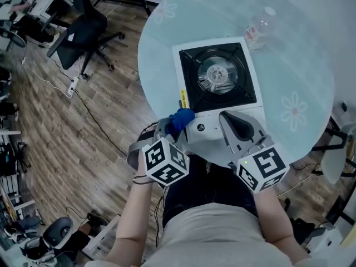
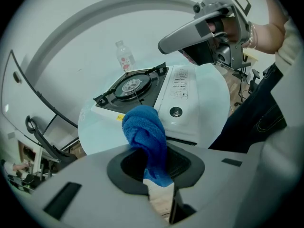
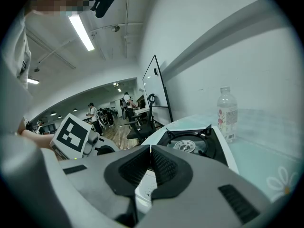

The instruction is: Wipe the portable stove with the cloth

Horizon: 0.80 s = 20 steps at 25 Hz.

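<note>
The white portable stove [image 1: 219, 74] with a black burner top sits on the round glass table [image 1: 300, 65], its control panel toward me. My left gripper [image 1: 169, 128] is shut on a bunched blue cloth [image 1: 181, 119] at the stove's near left corner. In the left gripper view the cloth [image 2: 145, 134] sticks up from between the jaws, with the stove [image 2: 178, 94] just beyond. My right gripper [image 1: 226, 117] hovers over the stove's front panel, shut with nothing in it. In the right gripper view its jaws meet in front of the burner [image 3: 187, 145].
A clear plastic bottle [image 1: 259, 28] stands on the table behind the stove's far right corner. A black office chair [image 1: 83, 29] stands on the wooden floor to the left, with a power strip and cables [image 1: 72, 85] nearby. The table's near edge is against my body.
</note>
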Tool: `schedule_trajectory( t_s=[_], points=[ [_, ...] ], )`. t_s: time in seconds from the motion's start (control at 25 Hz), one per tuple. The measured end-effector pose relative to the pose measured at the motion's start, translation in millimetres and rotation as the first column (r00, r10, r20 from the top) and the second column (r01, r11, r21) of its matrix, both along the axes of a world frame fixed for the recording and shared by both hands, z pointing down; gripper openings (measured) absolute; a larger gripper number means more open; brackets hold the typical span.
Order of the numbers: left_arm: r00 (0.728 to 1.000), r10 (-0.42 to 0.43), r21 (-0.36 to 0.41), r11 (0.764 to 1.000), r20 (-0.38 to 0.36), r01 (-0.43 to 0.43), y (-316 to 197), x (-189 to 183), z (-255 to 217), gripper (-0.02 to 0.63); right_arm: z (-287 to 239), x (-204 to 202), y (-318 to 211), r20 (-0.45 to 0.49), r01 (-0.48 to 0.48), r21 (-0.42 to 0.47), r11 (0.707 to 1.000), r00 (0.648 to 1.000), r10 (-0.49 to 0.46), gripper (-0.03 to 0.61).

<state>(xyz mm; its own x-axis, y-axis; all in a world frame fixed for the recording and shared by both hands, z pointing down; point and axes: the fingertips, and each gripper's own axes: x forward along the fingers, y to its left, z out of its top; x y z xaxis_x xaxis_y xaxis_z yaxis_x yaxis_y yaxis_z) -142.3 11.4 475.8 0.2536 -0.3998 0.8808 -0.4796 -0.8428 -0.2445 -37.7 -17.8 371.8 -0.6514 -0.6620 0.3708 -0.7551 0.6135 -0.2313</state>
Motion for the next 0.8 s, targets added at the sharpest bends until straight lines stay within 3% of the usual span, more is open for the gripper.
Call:
schedule_trajectory(
  t_s=[0.24, 0.64, 0.8],
  points=[
    [1.0, 0.001, -0.025, 1.0, 0.005, -0.001, 10.8, 5.6, -1.3, 0.089, 0.0, 6.8, 5.2, 0.001, 0.009, 0.005, 1.0, 1.0, -0.009, 0.023],
    [0.991, -0.096, -0.092, 0.992, -0.091, 0.088, 18.3, 13.2, -9.7, 0.089, -2.3, 13.6, 9.8, 0.0, 0.019, 0.012, 1.0, 1.0, -0.019, 0.023],
    [0.99, -0.106, -0.09, 0.991, -0.095, 0.098, 18.1, 17.4, -13.0, 0.089, -3.0, 16.5, 10.1, 0.002, 0.023, 0.018, 1.0, 1.0, -0.023, 0.023]
  ],
)
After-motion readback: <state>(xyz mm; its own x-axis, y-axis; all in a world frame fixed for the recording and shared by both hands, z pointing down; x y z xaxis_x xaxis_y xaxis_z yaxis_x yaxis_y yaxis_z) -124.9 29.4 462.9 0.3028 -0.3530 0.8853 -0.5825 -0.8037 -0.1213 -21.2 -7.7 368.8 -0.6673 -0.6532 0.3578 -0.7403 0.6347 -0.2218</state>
